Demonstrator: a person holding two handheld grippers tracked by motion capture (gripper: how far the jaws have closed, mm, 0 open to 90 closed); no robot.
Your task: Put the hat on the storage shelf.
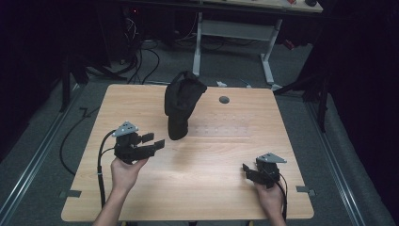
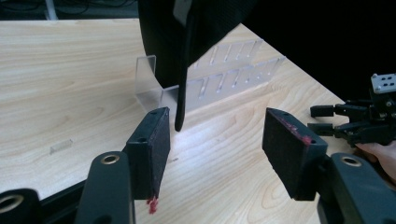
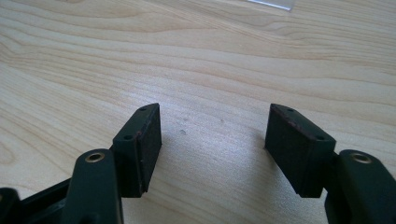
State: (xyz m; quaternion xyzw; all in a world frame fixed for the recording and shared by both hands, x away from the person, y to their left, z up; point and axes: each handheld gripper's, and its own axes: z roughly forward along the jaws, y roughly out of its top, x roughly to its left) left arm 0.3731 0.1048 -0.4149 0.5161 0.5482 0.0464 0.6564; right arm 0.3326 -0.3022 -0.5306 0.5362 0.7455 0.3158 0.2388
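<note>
A black fabric bag (image 1: 181,106) stands upright at the middle of the wooden table (image 1: 211,188), propped on a clear plastic rack (image 1: 221,129). My left gripper (image 1: 154,140) sits just left of the bag's foot, pointing at it, jaws open with nothing between them. In the left gripper view the bag (image 2: 187,32) hangs over the clear rack (image 2: 224,79) just beyond my open gripper (image 2: 215,149), with a black strap dangling down. My right gripper (image 1: 247,169) rests near the front right of the table, open over bare wood (image 3: 215,144). It is also seen farther off as the right gripper (image 2: 345,121).
A small grey round cap (image 1: 224,100) sits in the tabletop behind the bag. Beyond the table stands a white desk frame (image 1: 235,30), with cables (image 1: 141,61) on the floor. Dark curtains close both sides.
</note>
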